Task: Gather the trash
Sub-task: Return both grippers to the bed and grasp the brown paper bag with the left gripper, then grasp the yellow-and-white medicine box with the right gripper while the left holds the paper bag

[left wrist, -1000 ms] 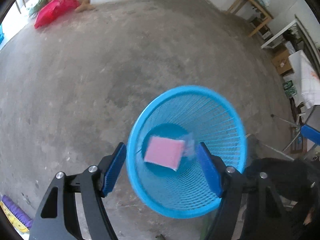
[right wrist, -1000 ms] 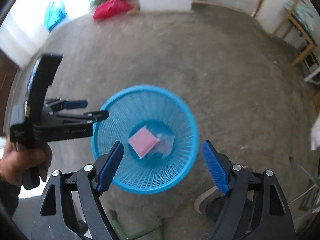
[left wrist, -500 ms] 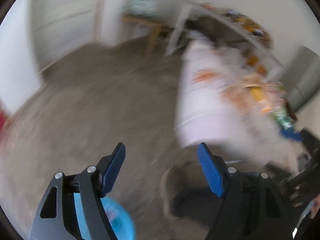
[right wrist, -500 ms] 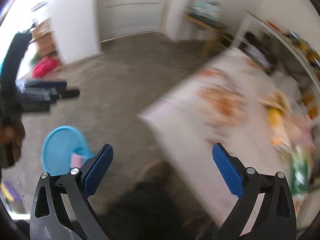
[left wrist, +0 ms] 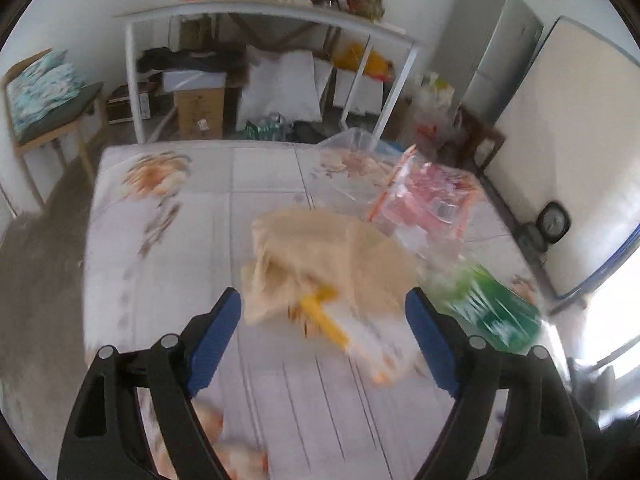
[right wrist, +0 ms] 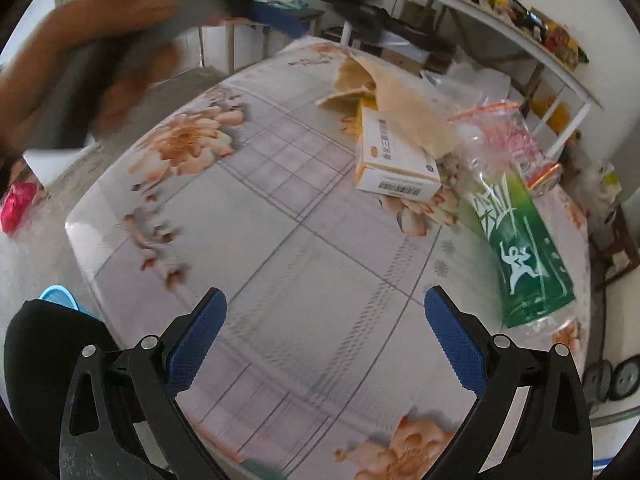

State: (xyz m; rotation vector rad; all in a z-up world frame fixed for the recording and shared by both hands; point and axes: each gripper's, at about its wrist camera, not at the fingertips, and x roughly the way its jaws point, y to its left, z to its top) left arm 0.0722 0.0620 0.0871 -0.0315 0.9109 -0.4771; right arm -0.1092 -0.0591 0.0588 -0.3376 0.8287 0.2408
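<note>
Left of the white carton point(right wrist: 394, 156), the floral-clothed bench point(right wrist: 248, 232) lies bare, with a sliver of the blue basket point(right wrist: 60, 296) past its near-left corner. The left tongs point(left wrist: 324, 332) and right tongs point(right wrist: 326, 332) both gape wide, gripping nothing, above the bench. Crumpled brown paper point(left wrist: 324, 252) drapes the carton's far end. Right of the carton lies a green-labelled bottle point(right wrist: 524, 248), with a clear bag point(left wrist: 428, 200) behind it.

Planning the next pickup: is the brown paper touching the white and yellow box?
Touching. In the right wrist view the brown paper lies draped over the box.
</note>
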